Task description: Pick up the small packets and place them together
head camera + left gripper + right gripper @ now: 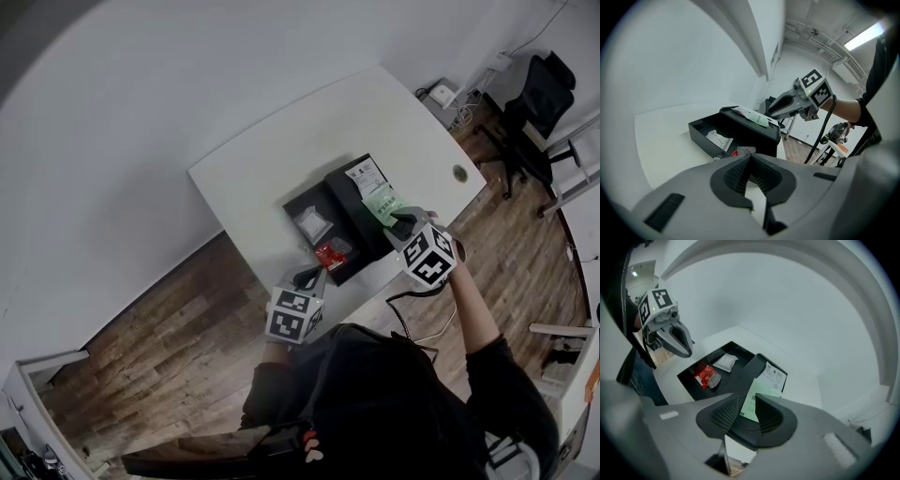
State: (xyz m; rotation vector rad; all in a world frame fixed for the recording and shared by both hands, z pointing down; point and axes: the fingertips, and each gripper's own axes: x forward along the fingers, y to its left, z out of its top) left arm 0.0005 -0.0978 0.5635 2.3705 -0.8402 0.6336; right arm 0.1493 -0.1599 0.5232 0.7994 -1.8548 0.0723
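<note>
One green packet (757, 389) lay on the lid (345, 202) of the tray (295, 208), loose between the half-open jaws of the right tool (747, 399) — a bump could knock it off, away from the red packet (707, 377) and white packet (725, 362) in the tray. The left tool (751, 161) was shut, empty.

black tray (730, 377) | red packet (705, 376) | white packet (725, 361) | green packet (757, 389) — white table (740, 336)

Bright even light, ceiling strip (865, 36) glare; fisheye warp w/ dark corners

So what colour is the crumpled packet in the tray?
Packet is red; clearest in right gripper view.
</note>
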